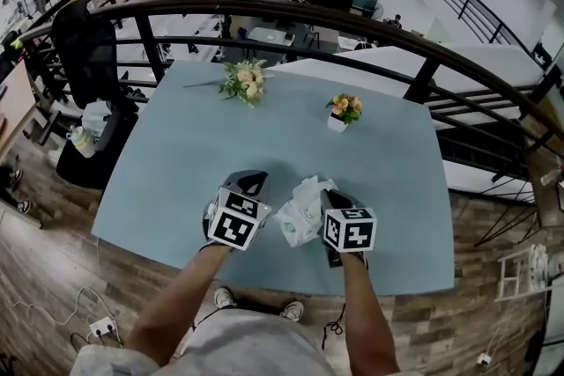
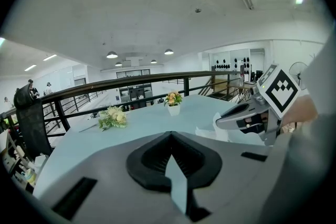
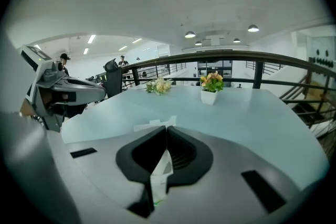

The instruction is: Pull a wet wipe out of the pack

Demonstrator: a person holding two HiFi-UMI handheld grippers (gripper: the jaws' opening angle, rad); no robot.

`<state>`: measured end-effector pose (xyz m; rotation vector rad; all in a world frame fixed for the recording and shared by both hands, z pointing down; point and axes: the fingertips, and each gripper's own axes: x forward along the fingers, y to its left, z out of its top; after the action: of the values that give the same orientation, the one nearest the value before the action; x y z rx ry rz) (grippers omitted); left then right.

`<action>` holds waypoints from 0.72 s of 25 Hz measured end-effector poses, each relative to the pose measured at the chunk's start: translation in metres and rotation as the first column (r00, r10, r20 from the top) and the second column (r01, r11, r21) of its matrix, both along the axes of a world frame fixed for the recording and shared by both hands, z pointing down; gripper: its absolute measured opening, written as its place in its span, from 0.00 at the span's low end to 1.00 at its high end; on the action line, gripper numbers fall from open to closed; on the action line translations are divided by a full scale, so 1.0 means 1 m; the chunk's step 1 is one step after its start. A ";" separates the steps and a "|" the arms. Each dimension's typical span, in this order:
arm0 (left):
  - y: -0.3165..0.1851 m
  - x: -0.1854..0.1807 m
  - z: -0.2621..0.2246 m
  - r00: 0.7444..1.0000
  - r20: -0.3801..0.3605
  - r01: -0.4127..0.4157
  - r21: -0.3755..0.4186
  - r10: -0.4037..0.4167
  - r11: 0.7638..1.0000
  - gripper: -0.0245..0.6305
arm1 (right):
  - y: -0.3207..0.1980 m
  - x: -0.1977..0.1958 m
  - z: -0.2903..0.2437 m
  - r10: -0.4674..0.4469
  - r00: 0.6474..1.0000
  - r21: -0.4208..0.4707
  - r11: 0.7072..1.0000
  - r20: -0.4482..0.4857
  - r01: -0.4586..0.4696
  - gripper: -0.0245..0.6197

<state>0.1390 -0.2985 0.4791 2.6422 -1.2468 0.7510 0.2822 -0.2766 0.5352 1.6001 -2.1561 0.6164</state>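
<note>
A white wet wipe pack (image 1: 298,221) with green print lies crumpled between my two grippers near the front of the light blue table (image 1: 176,154). My right gripper (image 1: 328,195) (image 3: 167,131) is shut on a white wet wipe (image 3: 159,170), and the wipe's edge sticks out beyond the fingertips. In the head view the wipe (image 1: 313,186) stands up from the pack at that gripper's tip. My left gripper (image 1: 249,181) (image 2: 169,136) is just left of the pack, shut, with nothing seen between its jaws. The left gripper view shows the right gripper (image 2: 236,115) beside the white wipe (image 2: 207,132).
A loose bunch of flowers (image 1: 245,82) lies at the table's far side. A small potted flower (image 1: 345,110) stands at the far right. A dark curved railing (image 1: 291,9) runs behind the table. A chair draped in black (image 1: 84,48) stands at the left.
</note>
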 end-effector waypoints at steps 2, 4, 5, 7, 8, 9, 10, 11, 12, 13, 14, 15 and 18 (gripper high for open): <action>0.001 0.002 -0.002 1.000 0.000 -0.004 0.001 0.004 1.000 0.03 | 0.000 0.002 -0.005 0.003 1.000 0.010 1.000 -0.005 -0.002 0.05; 0.001 0.004 -0.003 1.000 -0.004 -0.010 0.004 0.010 1.000 0.03 | 0.000 0.003 -0.009 0.006 1.000 0.016 1.000 -0.009 -0.006 0.05; 0.001 0.006 -0.003 1.000 -0.008 -0.012 0.003 0.012 1.000 0.03 | 0.000 0.004 -0.010 0.010 1.000 0.019 1.000 -0.010 -0.009 0.05; 0.002 0.008 -0.002 1.000 -0.011 -0.017 0.000 0.017 1.000 0.03 | 0.000 0.005 -0.013 0.016 1.000 0.024 1.000 -0.012 -0.016 0.05; 0.002 0.008 -0.002 1.000 -0.014 -0.017 -0.002 0.017 1.000 0.03 | 0.000 0.006 -0.014 0.019 1.000 0.027 0.999 -0.013 -0.019 0.05; 0.002 0.009 -0.002 1.000 -0.021 -0.016 -0.006 0.016 1.000 0.03 | 0.000 0.006 -0.016 0.022 1.000 0.031 0.999 -0.014 -0.021 0.05; 0.002 0.009 -0.002 1.000 -0.027 -0.015 -0.008 0.015 1.000 0.03 | 0.000 0.007 -0.018 0.024 1.000 0.035 0.999 -0.016 -0.023 0.05; 0.002 0.010 -0.003 0.999 -0.029 -0.016 -0.008 0.015 1.000 0.03 | 0.001 0.008 -0.020 0.026 0.999 0.040 0.999 -0.019 -0.025 0.05; 0.002 0.010 -0.003 0.999 -0.028 -0.018 -0.005 0.018 1.000 0.03 | 0.001 0.008 -0.022 0.027 0.999 0.046 0.999 -0.023 -0.026 0.05; 0.002 0.011 -0.004 0.999 -0.027 -0.021 -0.004 0.021 1.000 0.03 | 0.002 0.009 -0.024 0.029 0.999 0.052 0.998 -0.028 -0.027 0.05; 0.003 0.012 -0.004 0.999 -0.029 -0.022 -0.004 0.022 1.000 0.03 | 0.002 0.011 -0.025 0.030 0.999 0.055 0.998 -0.032 -0.028 0.05; 0.003 0.013 -0.004 0.999 -0.031 -0.024 -0.006 0.024 1.000 0.03 | 0.003 0.011 -0.026 0.032 0.999 0.058 0.998 -0.033 -0.030 0.05; 0.005 0.015 -0.004 0.999 -0.033 -0.029 -0.004 0.029 1.000 0.03 | 0.003 0.013 -0.029 0.037 0.999 0.066 0.997 -0.031 -0.035 0.05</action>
<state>0.1542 -0.2938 0.4748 2.6634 -1.1990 0.7103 0.2954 -0.2733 0.5065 1.6748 -2.1491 0.5329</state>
